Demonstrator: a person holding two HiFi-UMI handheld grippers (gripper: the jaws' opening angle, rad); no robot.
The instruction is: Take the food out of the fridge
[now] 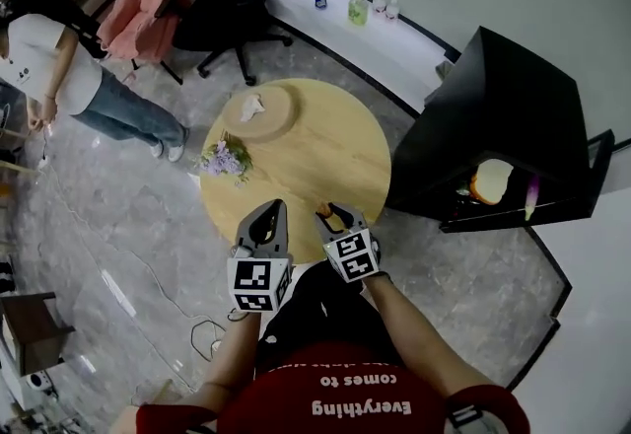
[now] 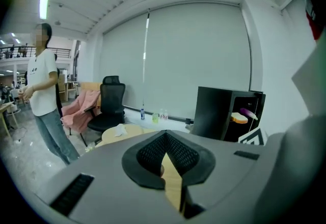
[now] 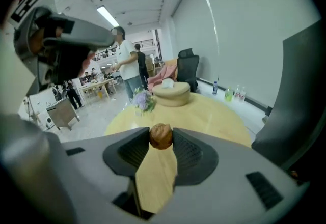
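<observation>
flowers point(image 1: 227, 160), bowl point(image 1: 283, 114) on table point(image 1: 330, 164) beside fridge point(image 1: 503, 107)

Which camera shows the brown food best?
The right gripper view: the brown food sits close up, pinched between the right gripper's jaws. The head view shows only a small bit at the tips. The left gripper view misses it.

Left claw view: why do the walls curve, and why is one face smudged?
Left claw view: wide lens bows the walls, corners go dark, the person's face blur was added afterwards. Right claw view: same bowing; the bun in the right claw looks sharp.
</observation>
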